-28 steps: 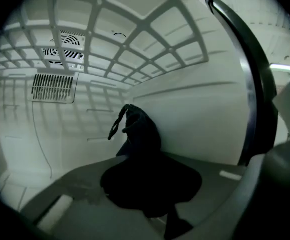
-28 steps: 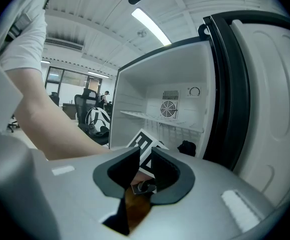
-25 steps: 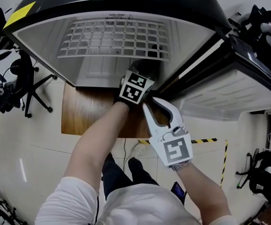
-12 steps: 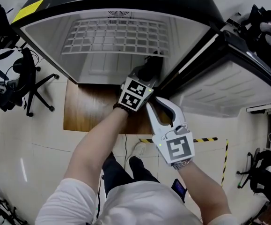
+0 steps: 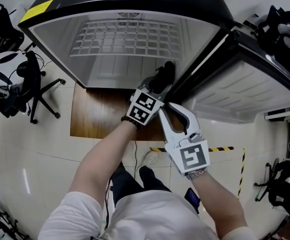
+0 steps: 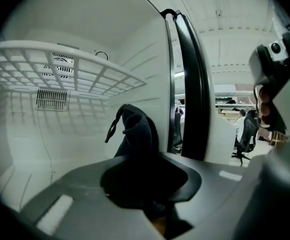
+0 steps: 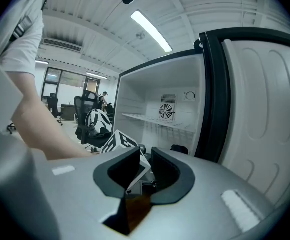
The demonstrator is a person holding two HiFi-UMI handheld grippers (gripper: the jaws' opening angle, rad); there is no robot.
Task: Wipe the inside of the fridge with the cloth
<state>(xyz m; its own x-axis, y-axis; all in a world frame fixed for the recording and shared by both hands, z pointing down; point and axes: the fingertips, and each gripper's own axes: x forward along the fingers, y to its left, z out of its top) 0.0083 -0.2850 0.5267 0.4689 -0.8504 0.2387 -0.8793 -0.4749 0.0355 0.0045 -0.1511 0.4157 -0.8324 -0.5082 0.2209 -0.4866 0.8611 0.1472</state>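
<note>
Between the fingers of the left gripper [image 6: 145,181] a dark cloth [image 6: 134,134] is pinched tight, bunched into a peak that stands out past the tips. In the left gripper view its long axis runs up toward 12 o'clock, with a twisted corner drooping off toward 8 o'clock. In the head view it points from the fingers toward 1 o'clock, into the fridge [image 5: 109,66]. It sits under the wire shelf [image 6: 59,69], close by the right inner wall [image 6: 152,59] — whether it touches that wall I cannot tell. The step looks like wiping that right side. Doing it well likely means keeping the pinch firm, tilting the gripper so more than the peak lies on the wall, and making overlapping strokes clear of the shelf. At 5 o'clock outside the opening, the right gripper [image 7: 143,166] holds nothing, its fingers a narrow gap apart — best kept out of the way.
</note>
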